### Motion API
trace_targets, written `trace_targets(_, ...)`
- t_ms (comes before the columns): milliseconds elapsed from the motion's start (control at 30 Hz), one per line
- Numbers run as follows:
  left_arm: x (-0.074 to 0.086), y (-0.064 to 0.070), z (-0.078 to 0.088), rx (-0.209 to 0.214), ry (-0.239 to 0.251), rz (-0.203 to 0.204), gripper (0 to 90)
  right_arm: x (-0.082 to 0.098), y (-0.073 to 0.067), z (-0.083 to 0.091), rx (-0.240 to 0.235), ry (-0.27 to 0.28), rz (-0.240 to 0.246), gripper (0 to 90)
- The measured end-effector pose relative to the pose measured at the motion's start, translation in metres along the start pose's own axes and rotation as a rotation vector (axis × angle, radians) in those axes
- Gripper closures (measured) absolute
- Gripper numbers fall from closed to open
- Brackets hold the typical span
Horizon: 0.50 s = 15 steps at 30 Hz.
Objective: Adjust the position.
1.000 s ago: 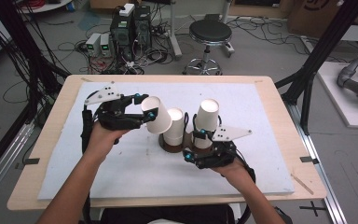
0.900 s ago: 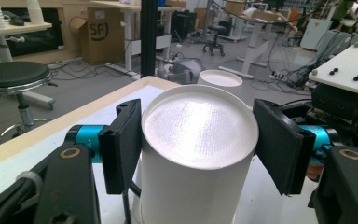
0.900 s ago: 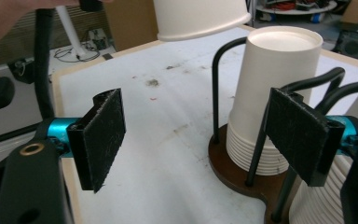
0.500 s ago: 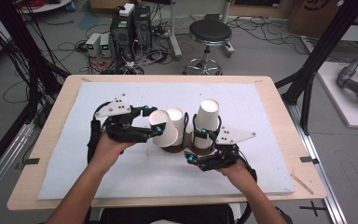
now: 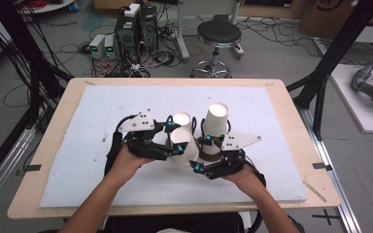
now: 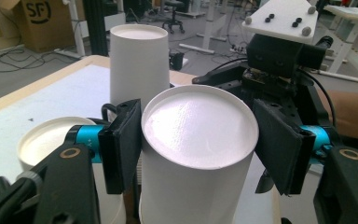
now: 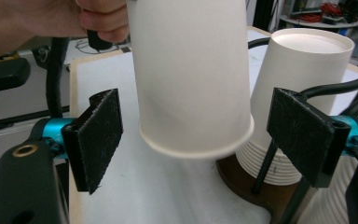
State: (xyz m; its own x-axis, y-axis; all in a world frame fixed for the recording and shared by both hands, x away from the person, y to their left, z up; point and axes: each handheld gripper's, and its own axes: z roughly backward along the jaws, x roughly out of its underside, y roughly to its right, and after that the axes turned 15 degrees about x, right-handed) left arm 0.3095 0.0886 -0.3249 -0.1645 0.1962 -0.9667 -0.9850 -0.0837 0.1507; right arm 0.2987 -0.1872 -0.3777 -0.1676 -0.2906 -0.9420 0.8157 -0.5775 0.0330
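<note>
From the high view, a person's two forearms reach onto the white mat (image 5: 92, 145) that covers the wooden table (image 5: 291, 97). The left gripper (image 5: 177, 149) holds an upturned white paper cup (image 5: 184, 148) near the mat's centre, just beside a second upturned cup (image 5: 181, 120) behind it. To the right stands a taller stack of upturned cups (image 5: 215, 127) on a dark brown base (image 5: 209, 156). The right gripper (image 5: 200, 167) sits low in front of that base, very near the held cup.

In the left gripper view, the left gripper (image 6: 198, 140) has both black pads pressed against the sides of the paper cup (image 6: 196, 158) — a firm clamp, with the cup's closed bottom facing the camera. The stack of cups (image 6: 137, 65) rises behind it, another cup (image 6: 51, 140) lies at the left, and the other gripper is at the upper right.

In the right gripper view, the right gripper (image 7: 200, 140) has its jaws spread wide, with clear gaps on both sides. The held paper cup (image 7: 191, 79) hangs between them, rim downward, above the mat — neither pad touches it. The stack of cups (image 7: 298, 93) stands on its brown base (image 7: 242, 186) behind the right-hand pad.
</note>
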Motion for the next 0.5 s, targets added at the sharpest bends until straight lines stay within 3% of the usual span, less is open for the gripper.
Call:
trace_targets(233,0.002,-0.001,-0.006,0.032,0.004,0.007,35.3,0.003,0.001,-0.008,-0.038,0.008,0.010,18.7)
trace_targets(467,0.004,0.000,-0.014,0.069,0.019,0.012,35.4,0.005,0.001,-0.017,-0.091,-0.029,0.029,18.9)
trace_targets(500,0.004,0.000,-0.016,0.072,0.013,0.006,35.4,0.005,0.002,-0.017,-0.103,-0.025,0.040,24.4)
